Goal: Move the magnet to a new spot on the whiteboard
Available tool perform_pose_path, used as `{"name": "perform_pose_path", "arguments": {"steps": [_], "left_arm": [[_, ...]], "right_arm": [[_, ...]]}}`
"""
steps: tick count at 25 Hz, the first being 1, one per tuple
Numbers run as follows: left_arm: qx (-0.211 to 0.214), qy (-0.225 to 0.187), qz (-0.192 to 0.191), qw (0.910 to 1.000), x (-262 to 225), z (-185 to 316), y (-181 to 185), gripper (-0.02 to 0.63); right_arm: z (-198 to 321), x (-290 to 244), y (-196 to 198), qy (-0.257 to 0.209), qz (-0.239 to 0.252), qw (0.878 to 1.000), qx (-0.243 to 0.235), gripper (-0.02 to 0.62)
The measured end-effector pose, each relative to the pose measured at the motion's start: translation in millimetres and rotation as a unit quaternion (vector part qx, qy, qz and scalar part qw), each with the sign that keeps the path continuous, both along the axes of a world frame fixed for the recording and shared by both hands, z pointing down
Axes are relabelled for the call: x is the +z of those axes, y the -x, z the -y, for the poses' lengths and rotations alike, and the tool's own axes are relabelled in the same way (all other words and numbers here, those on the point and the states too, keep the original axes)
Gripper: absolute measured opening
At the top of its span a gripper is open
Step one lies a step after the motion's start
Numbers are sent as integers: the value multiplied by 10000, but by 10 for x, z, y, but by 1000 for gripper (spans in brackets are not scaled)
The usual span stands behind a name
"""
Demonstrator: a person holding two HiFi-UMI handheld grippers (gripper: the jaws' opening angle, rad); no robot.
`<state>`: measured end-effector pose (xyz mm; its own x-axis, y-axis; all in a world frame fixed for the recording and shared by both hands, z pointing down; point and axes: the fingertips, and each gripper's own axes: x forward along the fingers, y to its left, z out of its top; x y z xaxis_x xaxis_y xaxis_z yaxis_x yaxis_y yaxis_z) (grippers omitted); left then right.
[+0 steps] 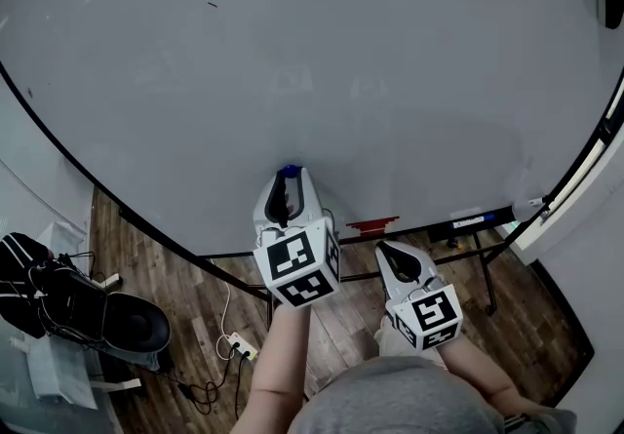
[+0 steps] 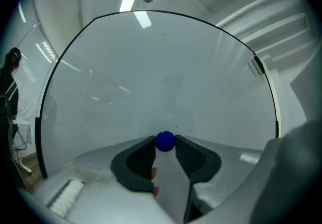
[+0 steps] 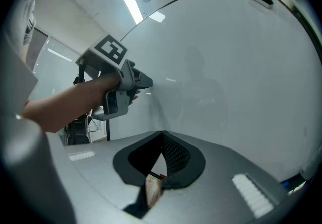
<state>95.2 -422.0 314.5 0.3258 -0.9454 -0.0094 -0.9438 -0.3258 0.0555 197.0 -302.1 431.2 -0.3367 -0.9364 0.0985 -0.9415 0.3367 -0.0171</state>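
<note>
The left tool pinches the blue magnet low on the whiteboard, apparently to pull it free for moving, while the right tool, pressed together and empty, hangs back.

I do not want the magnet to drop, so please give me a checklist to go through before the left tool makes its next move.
1. Grip: ok. The blue magnet is between the jaws of the left tool, and both tips touch its sides.
2. Magnet lifted off the whiteboard: cannot tell. It sits right at the surface.
3. Room for a new spot: ok. Plain board lies above the magnet and on both sides.
4. Path: ok. The right tool hangs lower, apart from the left tool.
5. Right tool free: ok. Its jaws are together with nothing between them.
</note>
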Motion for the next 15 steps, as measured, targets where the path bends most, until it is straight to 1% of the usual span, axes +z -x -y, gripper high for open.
{"name": "perform_pose_path", "arguments": {"steps": [6,15], "left_arm": [[97,30,-76,9999,-22,-216,144,132],[147,135,-44,9998,64,-503,412,132]], "right_arm": [[-177,-48,104,13,2,10000,78,0],[-439,-74,295,17,-3,9999,167,0]]}}
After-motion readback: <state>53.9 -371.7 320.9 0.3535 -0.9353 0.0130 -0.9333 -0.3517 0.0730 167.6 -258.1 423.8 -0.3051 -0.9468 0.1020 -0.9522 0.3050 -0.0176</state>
